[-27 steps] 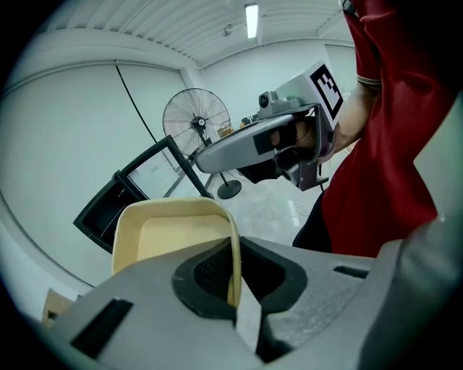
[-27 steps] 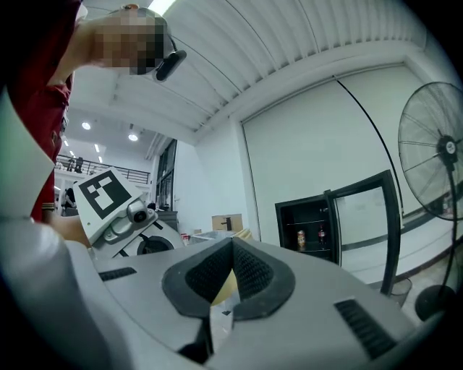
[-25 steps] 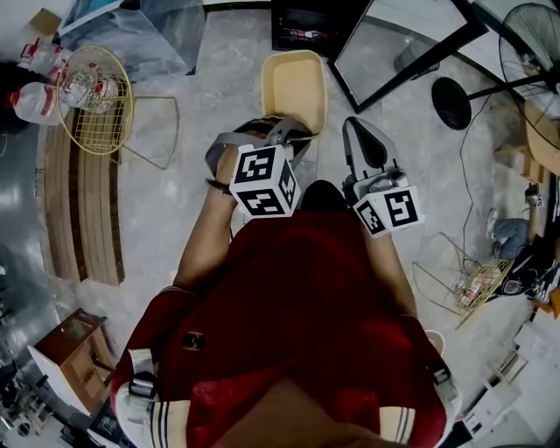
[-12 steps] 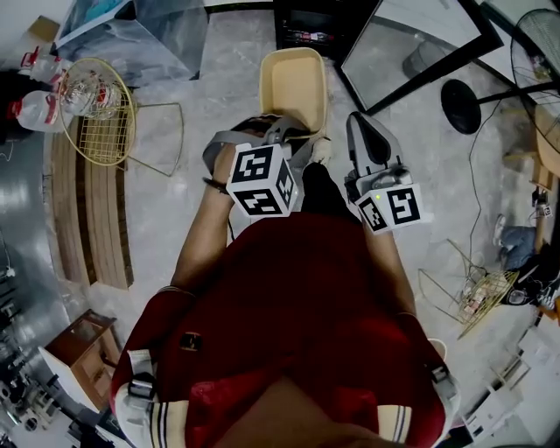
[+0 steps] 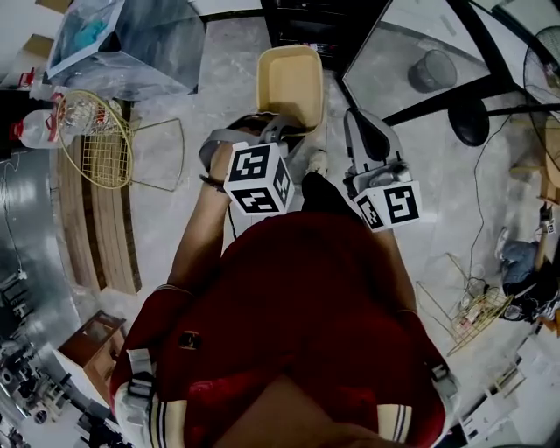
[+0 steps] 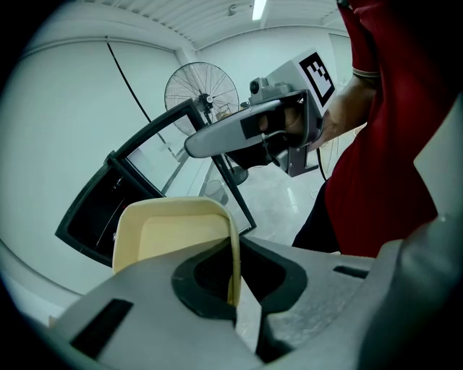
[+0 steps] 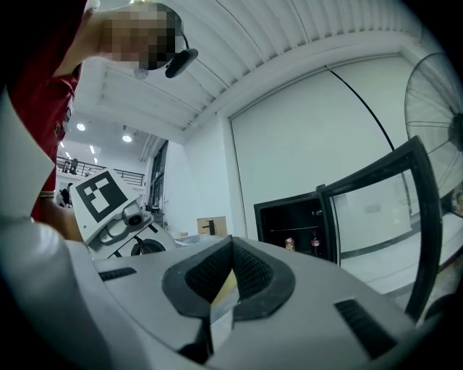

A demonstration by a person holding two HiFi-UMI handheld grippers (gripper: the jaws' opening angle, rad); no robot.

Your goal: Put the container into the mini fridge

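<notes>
A cream, shallow rectangular container (image 5: 291,83) is held out in front of me above the floor. My left gripper (image 5: 278,131) is shut on its near rim; in the left gripper view the rim (image 6: 233,267) stands pinched between the dark pads. The black mini fridge (image 5: 306,22) stands just beyond it, with its glass door (image 5: 420,61) swung open to the right. In the right gripper view the fridge (image 7: 296,231) shows cans inside. My right gripper (image 5: 357,122) hovers to the right of the container, shut and empty, apart from it.
At the left, a yellow wire basket (image 5: 96,140) rests on a wooden bench (image 5: 96,236), with a water bottle (image 5: 35,131) beside it. A clear plastic bag (image 5: 131,39) lies left of the fridge. A standing fan's base (image 5: 470,121) and a wire rack (image 5: 472,306) are on the right.
The person has stepped forward, so the fridge and its open door are nearer. The container stays in the left gripper, and both grippers keep their places relative to each other.
</notes>
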